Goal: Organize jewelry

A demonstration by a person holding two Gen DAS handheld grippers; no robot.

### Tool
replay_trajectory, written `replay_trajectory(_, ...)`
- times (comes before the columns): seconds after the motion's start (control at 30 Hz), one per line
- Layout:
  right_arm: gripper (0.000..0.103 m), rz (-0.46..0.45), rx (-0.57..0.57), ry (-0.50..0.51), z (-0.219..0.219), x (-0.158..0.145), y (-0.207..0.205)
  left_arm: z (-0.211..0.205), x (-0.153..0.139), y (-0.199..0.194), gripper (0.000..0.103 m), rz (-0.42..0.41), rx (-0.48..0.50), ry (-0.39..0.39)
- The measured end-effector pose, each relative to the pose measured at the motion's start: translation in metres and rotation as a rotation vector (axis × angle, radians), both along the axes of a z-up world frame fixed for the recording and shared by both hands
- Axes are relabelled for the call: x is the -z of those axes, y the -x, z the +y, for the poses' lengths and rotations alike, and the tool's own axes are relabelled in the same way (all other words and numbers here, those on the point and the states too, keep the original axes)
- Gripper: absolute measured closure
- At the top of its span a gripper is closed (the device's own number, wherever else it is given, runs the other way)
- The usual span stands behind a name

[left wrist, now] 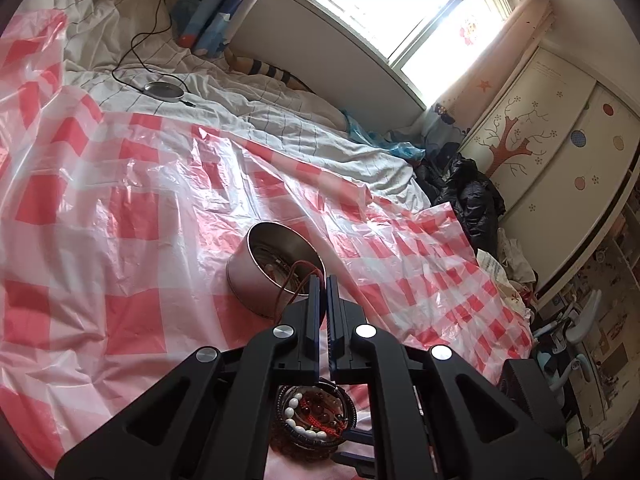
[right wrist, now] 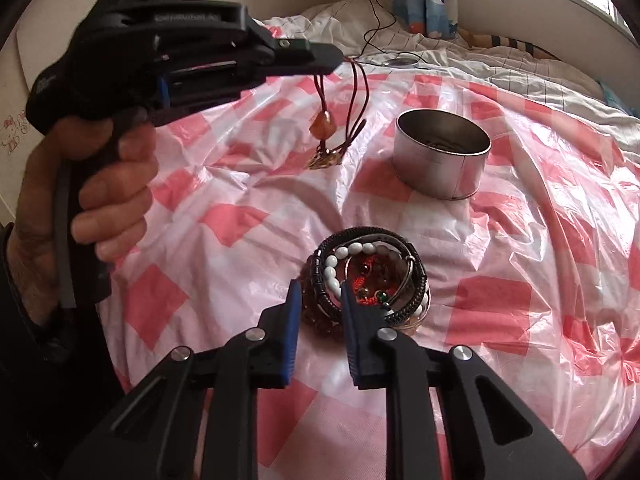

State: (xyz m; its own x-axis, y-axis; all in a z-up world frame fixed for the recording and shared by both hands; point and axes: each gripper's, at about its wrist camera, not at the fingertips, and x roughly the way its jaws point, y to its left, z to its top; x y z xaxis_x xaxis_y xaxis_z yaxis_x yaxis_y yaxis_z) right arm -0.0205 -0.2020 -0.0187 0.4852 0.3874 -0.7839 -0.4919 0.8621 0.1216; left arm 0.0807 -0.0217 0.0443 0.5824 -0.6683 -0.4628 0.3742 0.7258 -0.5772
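My left gripper [left wrist: 323, 280] is shut on a brown cord necklace [right wrist: 326, 120] with an amber stone and a gold pendant, and holds it in the air to the left of a round metal tin [right wrist: 441, 152]. In the left wrist view the cord [left wrist: 294, 280] hangs in front of the tin [left wrist: 272, 264], which holds some jewelry. A pile of bead bracelets [right wrist: 368, 276] lies on the sheet; it also shows under the left gripper [left wrist: 316, 416]. My right gripper [right wrist: 318, 290] is open, low over the near left edge of the pile.
A red and white checked plastic sheet [right wrist: 520, 240] covers the bed. A white quilt, a black cable and a round silver device [left wrist: 164, 90] lie behind. Dark clothes [left wrist: 468, 196] are piled at the bed's far side, by a wardrobe.
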Motion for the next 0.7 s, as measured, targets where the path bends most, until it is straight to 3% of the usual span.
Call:
replay_trajectory(0.33,0.082,-0.011,0.054,0.077,-0.003,0.006,-0.006,-0.001,0.000,0.001,0.100,-0.002,0.008,0.010)
replay_trajectory(0.4,0.094,-0.016,0.054,0.080,-0.003,0.006,-0.006,-0.001,0.000,0.001,0.100,-0.002,0.007,0.009)
replay_trajectory(0.47,0.098,-0.018,0.059,0.073,-0.003,0.005,-0.006,-0.001,0.000,0.001,0.100,-0.002,0.007,0.010)
replay_trajectory(0.53,0.100,-0.018,0.070,0.024,-0.009,0.001,-0.006,-0.001,0.000,0.000,0.100,-0.003,0.004,0.012)
replay_trajectory(0.7,0.101,-0.013,0.120,-0.209,-0.038,-0.018,-0.009,0.001,0.002,-0.003,0.100,-0.002,0.000,0.014)
